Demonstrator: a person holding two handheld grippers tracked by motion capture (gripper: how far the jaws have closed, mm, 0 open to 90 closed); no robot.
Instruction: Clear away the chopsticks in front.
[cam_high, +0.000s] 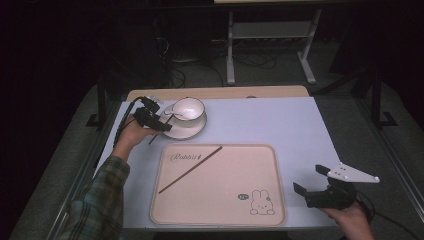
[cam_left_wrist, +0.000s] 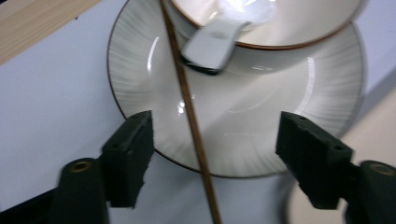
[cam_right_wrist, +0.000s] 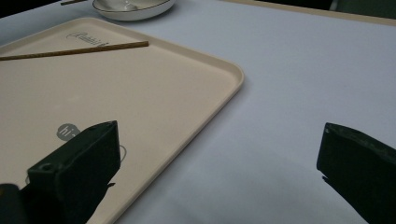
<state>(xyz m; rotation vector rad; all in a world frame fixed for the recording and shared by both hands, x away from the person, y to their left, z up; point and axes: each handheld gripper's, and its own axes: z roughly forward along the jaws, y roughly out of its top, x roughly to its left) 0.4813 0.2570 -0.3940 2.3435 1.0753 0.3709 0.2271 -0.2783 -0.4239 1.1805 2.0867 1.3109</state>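
A white cup (cam_high: 188, 108) with a white spoon (cam_left_wrist: 212, 44) in it stands on a ribbed saucer (cam_high: 192, 129) at the back left of the table. A thin brown chopstick (cam_left_wrist: 189, 107) lies across the saucer's rim. My left gripper (cam_high: 161, 119) is at the saucer's left edge. Its jaws stand apart on either side of that chopstick without touching it, so the left gripper (cam_left_wrist: 217, 154) is open. A second chopstick (cam_high: 190, 170) lies slantwise on the beige rabbit tray (cam_high: 225, 190). To the right of the tray my right gripper (cam_high: 309, 179) hovers open with nothing between its jaws.
A pale lavender mat (cam_high: 280, 125) covers the table, with a wooden strip (cam_high: 215, 92) along the far edge. The tray's rim (cam_right_wrist: 233, 77) lies just left of my right gripper (cam_right_wrist: 219, 177). A metal stand (cam_high: 270, 35) and cables sit on the floor beyond.
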